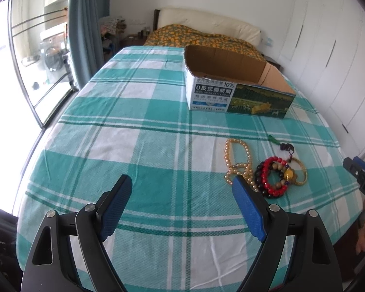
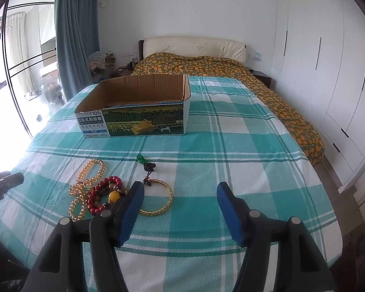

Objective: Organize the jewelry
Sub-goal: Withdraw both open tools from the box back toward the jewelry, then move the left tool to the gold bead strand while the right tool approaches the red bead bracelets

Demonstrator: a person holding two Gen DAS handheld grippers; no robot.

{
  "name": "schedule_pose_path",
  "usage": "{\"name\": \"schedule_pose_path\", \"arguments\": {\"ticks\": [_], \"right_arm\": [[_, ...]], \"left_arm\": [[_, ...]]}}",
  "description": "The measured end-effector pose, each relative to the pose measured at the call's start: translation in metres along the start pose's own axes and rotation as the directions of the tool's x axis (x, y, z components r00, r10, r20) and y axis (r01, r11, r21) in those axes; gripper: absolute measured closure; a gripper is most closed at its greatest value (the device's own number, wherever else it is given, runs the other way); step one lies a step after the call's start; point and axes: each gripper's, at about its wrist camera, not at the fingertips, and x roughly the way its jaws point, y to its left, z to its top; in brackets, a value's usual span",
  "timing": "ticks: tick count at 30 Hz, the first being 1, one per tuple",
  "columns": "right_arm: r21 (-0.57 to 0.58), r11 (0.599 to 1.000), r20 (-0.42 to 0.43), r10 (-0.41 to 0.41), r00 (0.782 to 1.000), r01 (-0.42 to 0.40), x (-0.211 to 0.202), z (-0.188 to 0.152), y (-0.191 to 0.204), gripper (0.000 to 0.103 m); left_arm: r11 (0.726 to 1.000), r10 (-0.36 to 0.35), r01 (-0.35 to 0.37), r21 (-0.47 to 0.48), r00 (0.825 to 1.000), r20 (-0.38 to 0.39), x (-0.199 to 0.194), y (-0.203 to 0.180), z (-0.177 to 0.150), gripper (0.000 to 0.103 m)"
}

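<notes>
A pile of jewelry lies on the teal checked bedspread (image 1: 158, 126): a yellow bead necklace (image 1: 238, 163), a red bead bracelet (image 1: 267, 177), a gold bangle (image 1: 301, 175) and a dark charm with a green pendant (image 1: 286, 147). In the right wrist view the necklace (image 2: 90, 177), red bracelet (image 2: 102, 194), bangle (image 2: 158, 197) and charm (image 2: 147, 165) lie just ahead and left. My left gripper (image 1: 182, 185) is open and empty, left of the pile. My right gripper (image 2: 181, 192) is open and empty, right of it. An open cardboard box (image 1: 236, 80) sits beyond.
The box (image 2: 136, 107) stands mid-bed, its inside mostly hidden. An orange flowered quilt (image 2: 255, 77) covers the far and right side of the bed. White wardrobes (image 2: 328, 73) stand to the right, a curtain (image 2: 73, 36) and glass doors to the left.
</notes>
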Motion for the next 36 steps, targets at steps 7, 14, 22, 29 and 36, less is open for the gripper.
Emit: {"name": "schedule_pose_path", "arguments": {"ticks": [7, 14, 22, 29, 36], "right_arm": [[0.033, 0.999, 0.005, -0.011, 1.0, 0.011, -0.006, -0.009, -0.013, 0.04], [0.059, 0.998, -0.038, -0.013, 0.999, 0.015, 0.001, -0.02, -0.023, 0.04], [0.056, 0.998, -0.055, 0.02, 0.998, -0.017, 0.004, -0.026, -0.017, 0.04], [0.057, 0.998, -0.066, 0.041, 0.997, -0.037, 0.005, -0.029, -0.017, 0.04], [0.036, 0.994, -0.076, 0.107, 0.991, -0.105, 0.006, -0.036, -0.006, 0.04]], "left_arm": [[1.0, 0.007, -0.007, -0.01, 1.0, -0.001, -0.001, 0.003, -0.003, 0.018], [1.0, 0.004, -0.005, -0.017, 1.0, -0.031, 0.006, 0.006, -0.01, 0.018], [1.0, -0.017, 0.018, 0.02, 0.999, -0.042, 0.008, -0.006, -0.013, 0.018], [0.998, -0.031, 0.034, 0.047, 0.997, -0.066, 0.015, -0.015, -0.017, 0.018], [0.996, -0.042, 0.048, 0.069, 0.996, -0.084, 0.021, -0.023, -0.017, 0.018]]}}
